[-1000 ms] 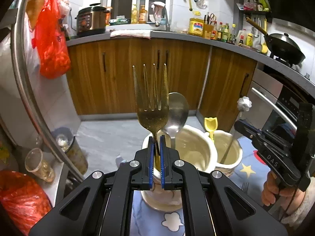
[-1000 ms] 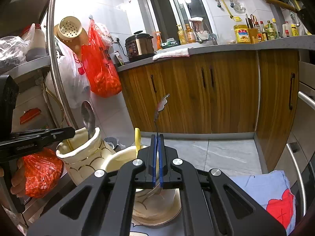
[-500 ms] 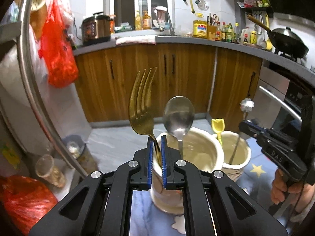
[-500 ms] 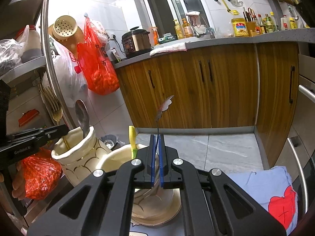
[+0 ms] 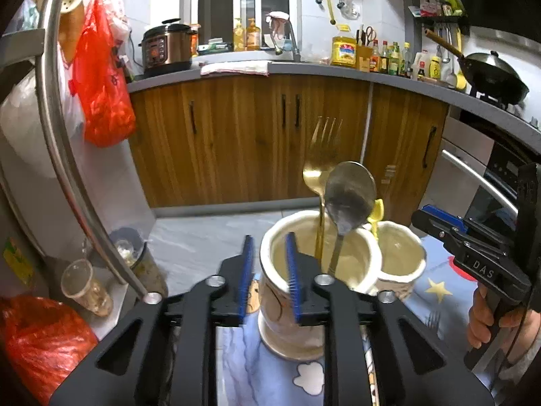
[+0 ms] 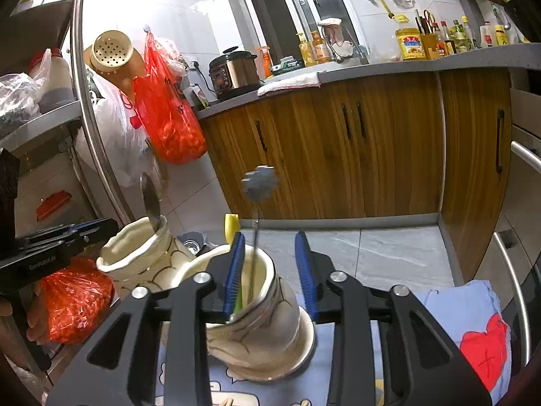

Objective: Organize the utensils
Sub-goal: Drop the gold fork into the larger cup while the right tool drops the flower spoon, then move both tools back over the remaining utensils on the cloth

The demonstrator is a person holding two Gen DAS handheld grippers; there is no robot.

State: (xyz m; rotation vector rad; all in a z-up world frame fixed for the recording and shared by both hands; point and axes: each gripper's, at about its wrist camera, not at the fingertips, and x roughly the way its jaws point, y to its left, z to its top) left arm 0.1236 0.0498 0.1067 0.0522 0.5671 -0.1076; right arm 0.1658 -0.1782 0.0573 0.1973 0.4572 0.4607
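My left jaws (image 5: 267, 270) are opening with nothing gripped; beyond them the gold fork (image 5: 319, 172) stands in the near cup (image 5: 270, 304). My right jaws (image 6: 270, 267) are opening too, the flower-topped stick (image 6: 259, 182) loose in the far cup (image 6: 263, 324)

Blurred and hidden parts
Thin metal stirrer's flower-shaped top (image 6: 260, 182) is motion-blurred; gold fork's handle (image 5: 319, 233) vanishes inside the cream ceramic holder (image 5: 270, 304)

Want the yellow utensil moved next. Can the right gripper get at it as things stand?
Probably yes: the right gripper, jaws opening, sits just above its cup, and the yellow utensil sticks out above the rim beside the flower-topped stick.
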